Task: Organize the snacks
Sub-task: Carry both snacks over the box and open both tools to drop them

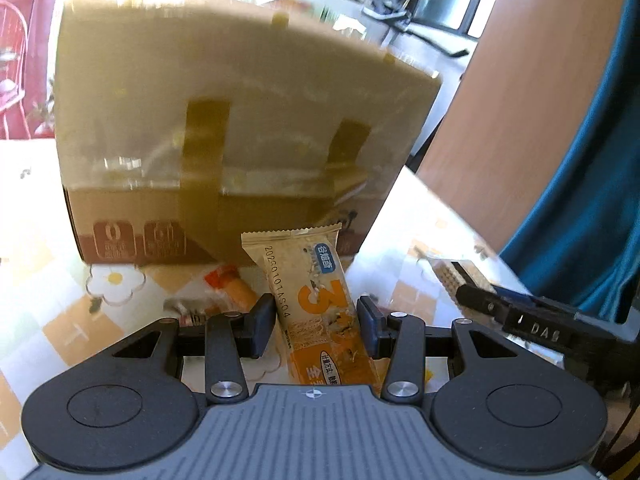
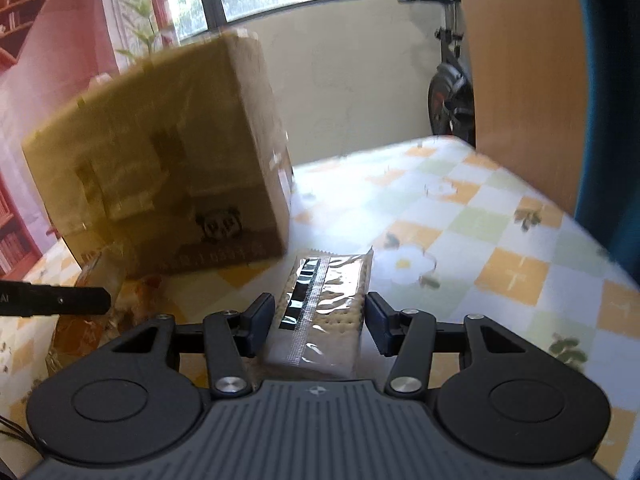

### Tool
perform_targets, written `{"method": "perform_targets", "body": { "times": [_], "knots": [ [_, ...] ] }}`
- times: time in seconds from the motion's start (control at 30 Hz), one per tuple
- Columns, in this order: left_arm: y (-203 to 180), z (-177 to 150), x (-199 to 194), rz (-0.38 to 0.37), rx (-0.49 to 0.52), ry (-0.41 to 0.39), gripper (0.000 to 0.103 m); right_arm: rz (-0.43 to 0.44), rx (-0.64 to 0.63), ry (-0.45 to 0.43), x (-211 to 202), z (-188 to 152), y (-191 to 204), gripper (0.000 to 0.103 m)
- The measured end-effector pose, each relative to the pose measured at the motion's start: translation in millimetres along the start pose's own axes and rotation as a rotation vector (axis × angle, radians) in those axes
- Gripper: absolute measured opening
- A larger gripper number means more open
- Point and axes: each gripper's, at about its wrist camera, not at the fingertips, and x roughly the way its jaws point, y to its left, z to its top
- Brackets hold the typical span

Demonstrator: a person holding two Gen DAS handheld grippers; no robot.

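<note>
Left tool (image 1: 316, 322) pinches the cereal bar (image 1: 320, 304); right tool (image 2: 320, 322) pinches the cracker pack (image 2: 326, 312). Both long axes point straight ahead. Cardboard box (image 1: 224, 120) stands ahead on the counter (image 2: 460, 220), nearer the left tool, I judge.

The left tool (image 1: 316, 326) grips an orange-and-tan snack bar (image 1: 320, 308) between its pads, the wrapper standing upright. Behind it a taped cardboard box (image 1: 240, 128) sits on the checkered, flower-printed worktop (image 1: 80, 320). The right tool (image 1: 520, 320) enters at the right holding a clear cracker pack (image 1: 448, 276).
</note>
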Motion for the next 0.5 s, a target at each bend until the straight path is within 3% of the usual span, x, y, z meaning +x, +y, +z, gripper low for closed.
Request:
{"method": "perform_targets", "body": {
  "times": [0.27, 0.5],
  "knots": [
    [1.2, 12.2, -31.2, -0.026, 0.038, -0.097, 0.047, 0.043, -0.042, -0.118, -28.1, 37.0, 20.2, 0.050],
    [8.4, 10.2, -35.7, -0.004, 0.012, -0.099, 0.047, 0.067, -0.054, -0.053, -10.3, 30.3, 35.5, 0.050]
  ]
}}
